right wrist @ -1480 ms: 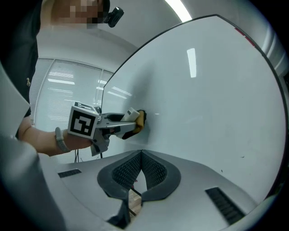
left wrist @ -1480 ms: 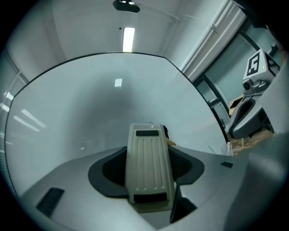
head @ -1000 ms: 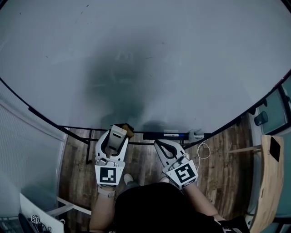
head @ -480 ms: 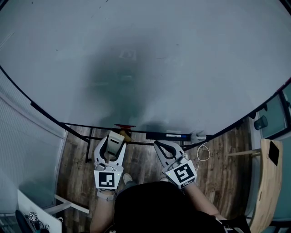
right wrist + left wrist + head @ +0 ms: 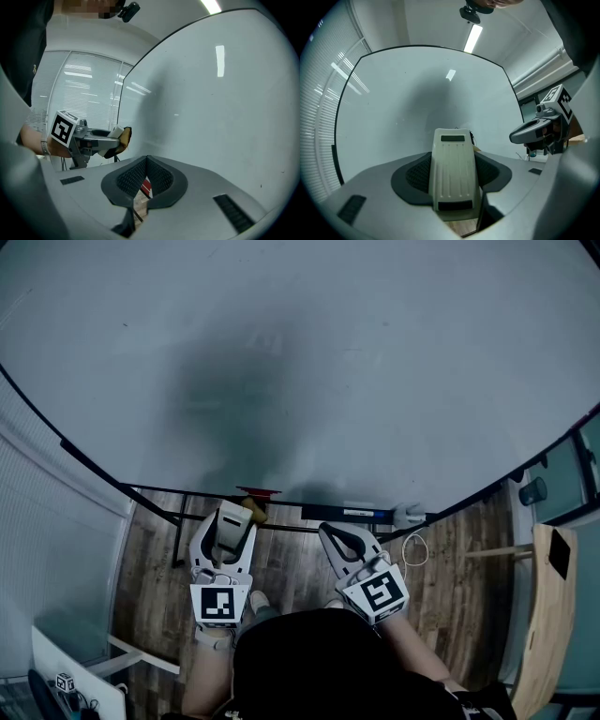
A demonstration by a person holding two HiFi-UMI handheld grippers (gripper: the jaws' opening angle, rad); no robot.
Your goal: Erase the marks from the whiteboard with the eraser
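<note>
Eraser (image 5: pixel 454 173) pulled back off the whiteboard (image 5: pixel 309 362).
Left gripper (image 5: pixel 231 518) has drawn back, clamped on it; right gripper (image 5: pixel 330 532) pinched together, empty. I see a grey patch mid-board, plank floor (image 5: pixel 281 563) below.

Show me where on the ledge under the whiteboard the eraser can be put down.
The ledge looks bare from the left corner of the whiteboard to the red item. Right of that it is crowded: a long dark item, then a white object. The left gripper holds the eraser.
</note>
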